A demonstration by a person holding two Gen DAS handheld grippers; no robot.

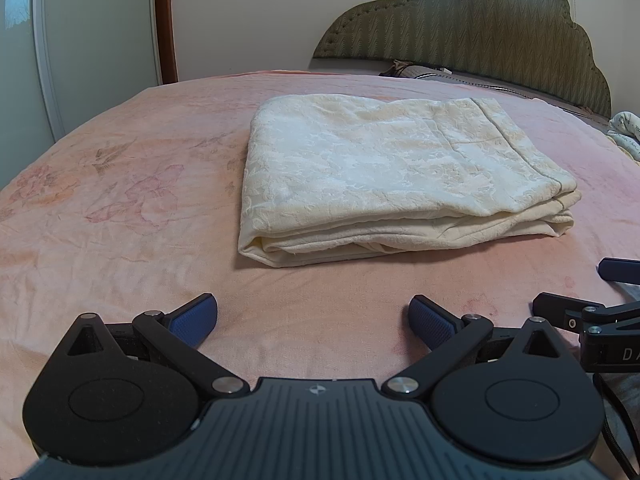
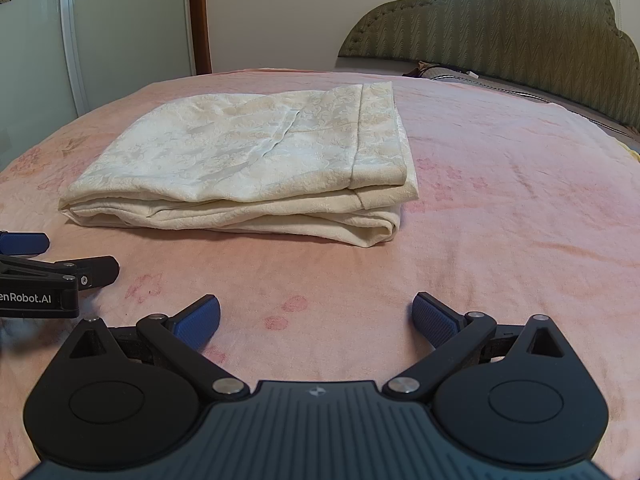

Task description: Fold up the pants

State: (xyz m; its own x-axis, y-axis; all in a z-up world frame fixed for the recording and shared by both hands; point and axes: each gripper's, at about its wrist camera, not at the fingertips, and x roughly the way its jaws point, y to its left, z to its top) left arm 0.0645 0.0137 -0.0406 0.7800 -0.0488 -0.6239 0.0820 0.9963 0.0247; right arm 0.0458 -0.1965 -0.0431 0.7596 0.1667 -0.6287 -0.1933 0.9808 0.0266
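Left gripper (image 1: 313, 320) jaws spread wide, empty, low over pink floral bedspread (image 1: 120, 208). Right gripper (image 2: 316, 320) likewise wide apart, empty, just beside left. Bare spread between fingertips and folded cream pants (image 1: 384, 176); stacked fold edges face grippers. Padded headboard (image 2: 520, 32) beyond.

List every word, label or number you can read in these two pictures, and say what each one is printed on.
"enRobot.AI": white print on the left gripper, cut off by the picture edge.
"DA": white letters on the right gripper, the rest out of frame.
Nothing readable on the pants or bed.
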